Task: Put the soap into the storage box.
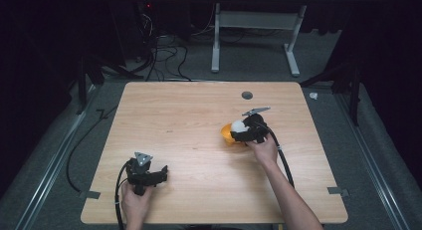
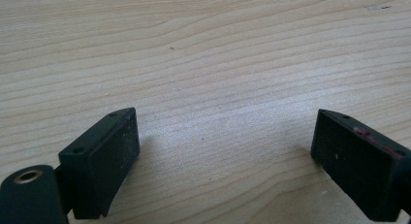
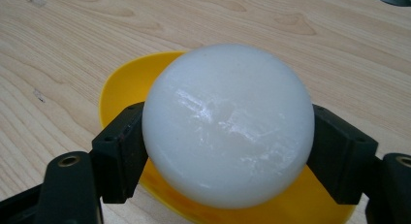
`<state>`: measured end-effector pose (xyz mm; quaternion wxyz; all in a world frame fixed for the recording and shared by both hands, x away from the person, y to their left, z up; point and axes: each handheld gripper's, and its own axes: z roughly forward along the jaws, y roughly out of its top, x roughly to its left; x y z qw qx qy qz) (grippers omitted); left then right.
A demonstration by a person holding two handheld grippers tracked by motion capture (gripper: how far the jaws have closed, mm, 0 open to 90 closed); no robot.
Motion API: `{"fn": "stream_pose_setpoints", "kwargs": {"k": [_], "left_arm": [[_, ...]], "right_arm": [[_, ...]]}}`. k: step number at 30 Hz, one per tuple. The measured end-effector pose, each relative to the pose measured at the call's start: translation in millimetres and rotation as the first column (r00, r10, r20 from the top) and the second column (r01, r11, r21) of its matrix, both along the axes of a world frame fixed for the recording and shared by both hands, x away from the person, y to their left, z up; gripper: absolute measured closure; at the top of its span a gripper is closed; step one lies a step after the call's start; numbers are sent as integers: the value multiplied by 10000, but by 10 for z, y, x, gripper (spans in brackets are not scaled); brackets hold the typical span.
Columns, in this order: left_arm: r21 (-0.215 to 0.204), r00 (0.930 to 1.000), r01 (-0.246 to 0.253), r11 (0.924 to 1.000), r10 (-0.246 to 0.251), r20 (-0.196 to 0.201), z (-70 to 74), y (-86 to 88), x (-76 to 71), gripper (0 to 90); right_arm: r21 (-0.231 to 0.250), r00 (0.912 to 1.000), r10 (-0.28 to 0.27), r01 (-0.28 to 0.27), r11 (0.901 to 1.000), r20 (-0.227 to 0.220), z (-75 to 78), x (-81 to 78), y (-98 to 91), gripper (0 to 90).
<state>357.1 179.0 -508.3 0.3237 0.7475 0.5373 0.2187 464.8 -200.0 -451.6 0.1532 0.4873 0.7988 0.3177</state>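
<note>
White ball point(image 3: 228, 124) clamped in right gripper point(image 3: 228, 151) jaws above yellow bowl point(image 3: 123, 86); left gripper point(image 2: 225, 151) jaws wide apart, empty, over bare table point(image 2: 203, 49)

Light wooden surface point(image 1: 189, 120) with rounded corners, visible grain; small grey round cap point(image 1: 247, 95) set near its far edge; yellow bowl point(image 1: 227, 134) resting right of centre; grey tape tabs at near edges

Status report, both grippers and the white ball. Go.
Right gripper shut on white ball, held above yellow bowl. Left gripper open, nothing between its fingers, low over the table. Nothing in the way.
</note>
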Motion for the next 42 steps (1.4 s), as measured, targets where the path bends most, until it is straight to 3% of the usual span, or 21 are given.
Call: {"fn": "stream_pose_setpoints", "kwargs": {"k": [14, 21, 34, 42], "left_arm": [[-1, 10000, -2, 10000, 2, 0, 0, 0, 0, 104], [-2, 10000, 1, 10000, -1, 0, 0, 0, 0, 104], [-1, 10000, 8, 10000, -8, 1, 0, 0, -1, 104], [-4, 10000, 6, 10000, -6, 1, 0, 0, -2, 104]], "right_arm": [[70, 9998, -78, 79, 9999, -195, -56, 7, 14, 243], [506, 10000, -69, 68, 9987, 26, 28, 4, 0, 248], [536, 9997, -46, 32, 9986, 250, 48, -39, -31, 260], [793, 9993, -123, 95, 9968, 349, 50, -86, -89, 266]]}}
